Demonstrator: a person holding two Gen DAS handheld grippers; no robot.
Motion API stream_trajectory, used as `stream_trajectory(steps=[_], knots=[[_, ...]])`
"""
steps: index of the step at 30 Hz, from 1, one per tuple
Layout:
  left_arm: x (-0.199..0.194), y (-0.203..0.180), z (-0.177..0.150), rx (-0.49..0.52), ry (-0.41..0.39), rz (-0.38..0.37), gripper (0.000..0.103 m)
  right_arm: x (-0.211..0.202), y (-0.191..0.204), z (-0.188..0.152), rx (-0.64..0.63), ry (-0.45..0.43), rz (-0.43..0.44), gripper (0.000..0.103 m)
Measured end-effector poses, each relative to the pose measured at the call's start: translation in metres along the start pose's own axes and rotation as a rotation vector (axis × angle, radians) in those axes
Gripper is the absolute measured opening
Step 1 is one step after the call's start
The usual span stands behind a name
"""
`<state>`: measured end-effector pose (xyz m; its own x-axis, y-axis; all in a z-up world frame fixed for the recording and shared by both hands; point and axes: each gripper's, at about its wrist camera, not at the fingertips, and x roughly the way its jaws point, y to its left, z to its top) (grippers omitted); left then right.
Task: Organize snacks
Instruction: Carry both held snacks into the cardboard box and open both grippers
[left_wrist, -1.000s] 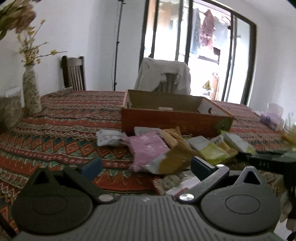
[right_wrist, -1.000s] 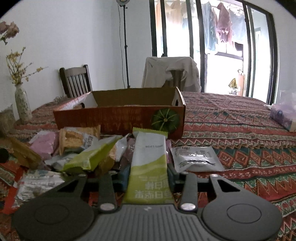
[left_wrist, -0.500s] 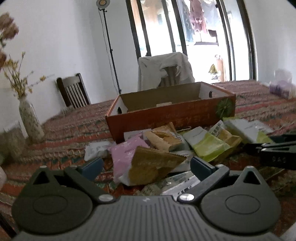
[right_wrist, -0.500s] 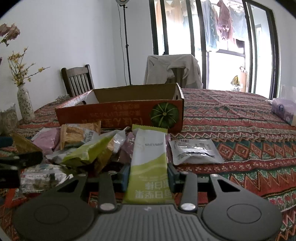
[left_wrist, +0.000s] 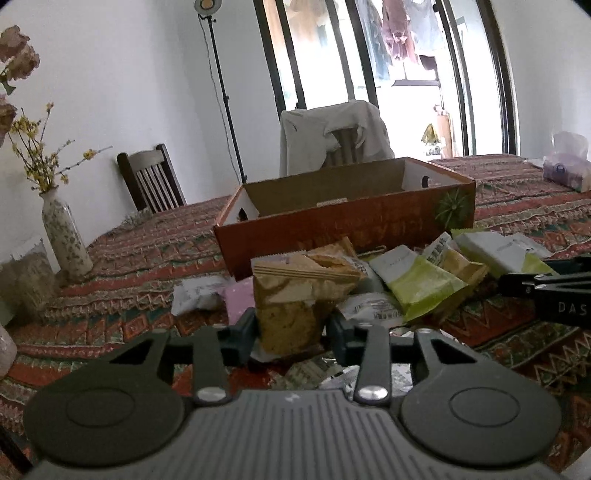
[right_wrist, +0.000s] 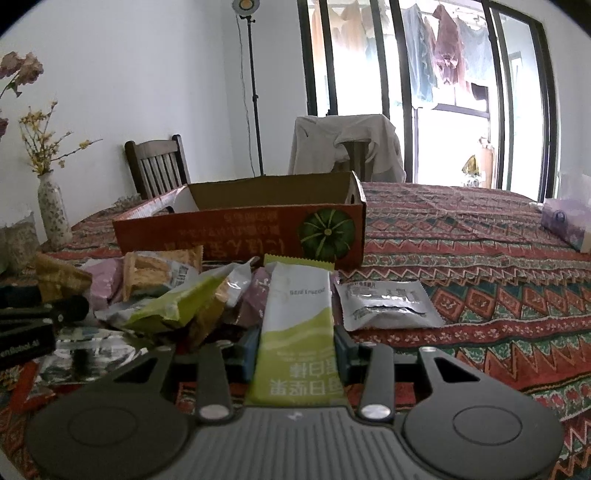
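Note:
A heap of snack packets (left_wrist: 417, 284) lies on the patterned tablecloth in front of an open orange cardboard box (left_wrist: 343, 229). My left gripper (left_wrist: 291, 332) is closing its jaws on a tan snack packet (left_wrist: 291, 295) at the near side of the heap, and the pads touch both of its sides. In the right wrist view, my right gripper (right_wrist: 295, 343) is shut on a white-and-green snack bar (right_wrist: 295, 325) that points toward the box (right_wrist: 240, 236). The tan packet (right_wrist: 61, 277) shows at the far left there, beside the left gripper's fingers (right_wrist: 44, 314).
A silver packet (right_wrist: 384, 302) lies flat to the right of the bar. A flower vase (left_wrist: 66, 236) and a jar (left_wrist: 26, 280) stand at the left. A purple tissue pack (right_wrist: 565, 221) sits far right. Two chairs (right_wrist: 159, 166) stand behind the table.
My left gripper swung toward the heap, moved in on the tan packet, and its wide jaws came together around it. The right gripper kept still with the bar.

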<state>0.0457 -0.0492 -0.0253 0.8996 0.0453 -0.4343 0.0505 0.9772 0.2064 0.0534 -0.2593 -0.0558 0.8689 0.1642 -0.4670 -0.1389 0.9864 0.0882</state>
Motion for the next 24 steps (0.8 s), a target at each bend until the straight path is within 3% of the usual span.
stream_trajectory(steps=[13, 24], knots=[[-0.016, 0.020, 0.014, -0.056, -0.054, -0.039, 0.041, -0.015, 0.006, 0.008, -0.020, -0.069, -0.016, 0.039], [-0.008, 0.037, 0.051, -0.090, -0.112, -0.063, 0.040, -0.014, 0.006, 0.040, -0.057, -0.159, -0.043, 0.039]])
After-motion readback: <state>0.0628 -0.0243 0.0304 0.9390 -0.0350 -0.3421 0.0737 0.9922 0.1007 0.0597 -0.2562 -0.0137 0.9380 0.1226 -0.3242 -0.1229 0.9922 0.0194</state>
